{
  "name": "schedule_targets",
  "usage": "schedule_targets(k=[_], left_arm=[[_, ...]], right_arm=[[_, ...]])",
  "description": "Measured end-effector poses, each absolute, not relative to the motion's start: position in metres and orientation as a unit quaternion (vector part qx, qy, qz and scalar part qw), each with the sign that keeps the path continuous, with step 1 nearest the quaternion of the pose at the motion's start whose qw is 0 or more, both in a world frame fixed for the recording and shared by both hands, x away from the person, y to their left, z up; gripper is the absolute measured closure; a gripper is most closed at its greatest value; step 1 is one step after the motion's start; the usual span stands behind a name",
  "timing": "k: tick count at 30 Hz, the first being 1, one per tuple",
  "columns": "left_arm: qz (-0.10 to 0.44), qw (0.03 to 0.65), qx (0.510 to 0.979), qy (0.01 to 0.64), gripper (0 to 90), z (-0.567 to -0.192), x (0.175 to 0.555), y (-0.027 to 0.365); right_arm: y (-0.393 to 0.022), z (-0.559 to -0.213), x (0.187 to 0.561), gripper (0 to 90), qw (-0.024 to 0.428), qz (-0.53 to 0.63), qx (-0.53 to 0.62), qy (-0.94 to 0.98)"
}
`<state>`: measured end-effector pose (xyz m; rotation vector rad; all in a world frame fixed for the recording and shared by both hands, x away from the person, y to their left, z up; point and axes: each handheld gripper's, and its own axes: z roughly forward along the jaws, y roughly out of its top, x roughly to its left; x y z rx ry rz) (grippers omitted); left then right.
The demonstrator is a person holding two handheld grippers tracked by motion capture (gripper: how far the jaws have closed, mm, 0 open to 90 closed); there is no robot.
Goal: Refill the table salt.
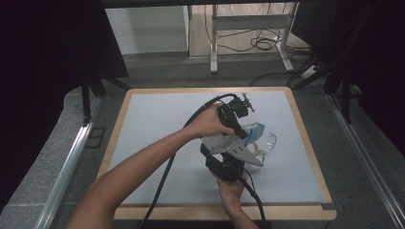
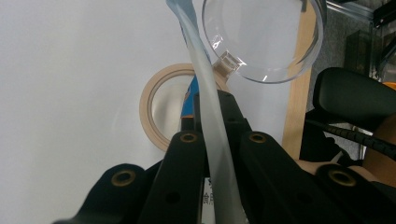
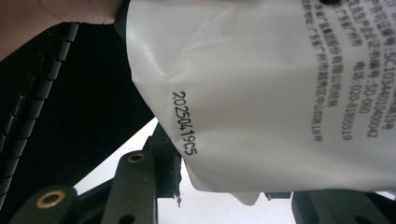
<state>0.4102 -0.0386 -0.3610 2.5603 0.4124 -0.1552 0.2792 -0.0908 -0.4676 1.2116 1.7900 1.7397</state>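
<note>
I have both grippers bunched together over the middle of the light grey table (image 1: pixel 157 143), a little right of centre. The left gripper (image 1: pixel 239 128) comes in from the left with the forearm stretched across the mat, and its jaws are pinched tight on the thin edge of a white plastic pouch (image 2: pixel 212 121); in the left gripper view that edge runs straight up between the two black jaws like a pale strip. The pouch is off the table surface, held between the two tools, with a blue end (image 1: pixel 256 129) pointing to the right in the high view.

The right gripper (image 1: pixel 228 164) sits nearer to me, just below the left one, with the hand under it. Its own view puts the printed face of the pouch (a date code and small lines of text) right over its jaws, which stand partway apart around the lower edge of the pouch; I cannot tell whether the pads actually press on it.

Beyond the left jaws lies a roll of beige tape (image 2: pixel 152 112) flat on the table, and a clear round plastic cup (image 2: pixel 264 39) is farther off, close to the wooden table edge (image 2: pixel 296 116).
</note>
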Motion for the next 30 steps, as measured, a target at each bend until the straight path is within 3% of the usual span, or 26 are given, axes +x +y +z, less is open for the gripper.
schedule_targets(k=[30], left_arm=[[-0.058,0.269,0.949,0.154,89.8,-0.3602,0.4101,-0.0389]], right_arm=[[-0.0911,-0.4667,0.2803,57.1,0.184,0.621,0.426,0.632]])
